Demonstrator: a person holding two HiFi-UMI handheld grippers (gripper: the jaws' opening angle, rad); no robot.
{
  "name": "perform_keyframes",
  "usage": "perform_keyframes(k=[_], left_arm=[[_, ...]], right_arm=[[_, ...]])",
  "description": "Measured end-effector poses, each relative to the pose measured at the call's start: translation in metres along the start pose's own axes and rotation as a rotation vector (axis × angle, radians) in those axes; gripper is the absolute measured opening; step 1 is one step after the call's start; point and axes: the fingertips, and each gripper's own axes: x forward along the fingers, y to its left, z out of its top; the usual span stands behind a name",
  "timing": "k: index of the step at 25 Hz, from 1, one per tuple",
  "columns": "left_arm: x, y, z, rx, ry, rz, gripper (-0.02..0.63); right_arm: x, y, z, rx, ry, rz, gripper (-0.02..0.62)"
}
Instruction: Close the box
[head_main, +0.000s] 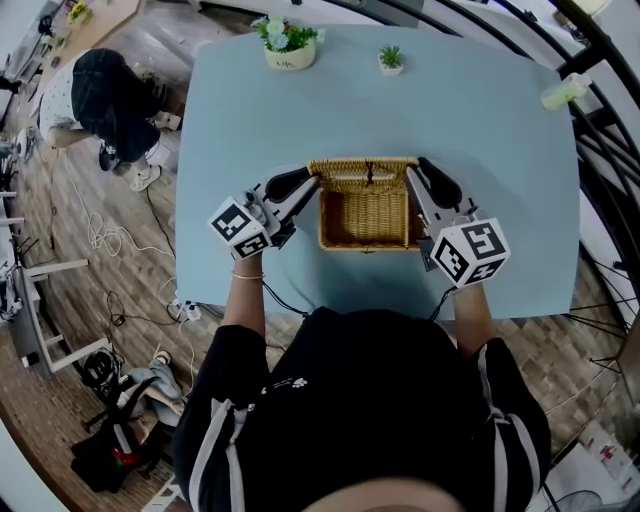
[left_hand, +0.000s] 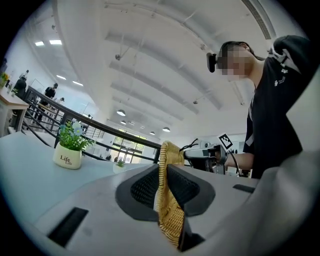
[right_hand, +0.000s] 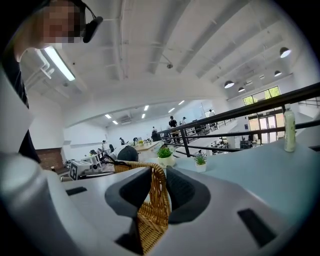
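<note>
A wicker box (head_main: 366, 217) sits open on the light blue table (head_main: 470, 120), with its woven inside showing. Its wicker lid (head_main: 362, 174) stands raised along the far side. My left gripper (head_main: 306, 185) is shut on the lid's left edge. In the left gripper view the woven panel (left_hand: 170, 220) is pinched between the dark pads of that gripper (left_hand: 162, 187). My right gripper (head_main: 418, 182) is shut on the lid's right edge. The right gripper view shows the wicker rim (right_hand: 153, 220) clamped in its jaws (right_hand: 157, 192).
A white pot of flowers (head_main: 286, 44) and a small potted plant (head_main: 391, 59) stand at the table's far edge. A pale bottle (head_main: 564, 92) lies at the far right corner. A person (head_main: 108, 98) crouches on the floor to the left, among cables.
</note>
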Motion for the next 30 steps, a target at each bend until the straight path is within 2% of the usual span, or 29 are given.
perform_keyframes(k=[4,10,15,23,30], left_arm=[[-0.004,-0.004,0.000,0.004,0.006,0.031,0.055],[-0.006,-0.009,-0.003,0.052,0.065,0.073,0.055],[-0.011,-0.012,-0.005,0.077,0.076,0.101,0.055],[-0.019,-0.019,-0.007,0.058,0.073,0.193,0.060],[-0.025,-0.032,-0.009,0.064,0.072,0.243,0.058]], right_arm=[[-0.004,0.004,-0.002,0.001,0.001,0.004,0.089],[-0.011,0.008,-0.007,-0.017,0.006,0.020,0.089],[-0.015,0.013,-0.009,-0.027,0.010,0.039,0.091],[-0.025,0.021,-0.016,-0.026,0.019,0.069,0.091],[-0.038,0.027,-0.023,-0.025,0.035,0.092,0.095]])
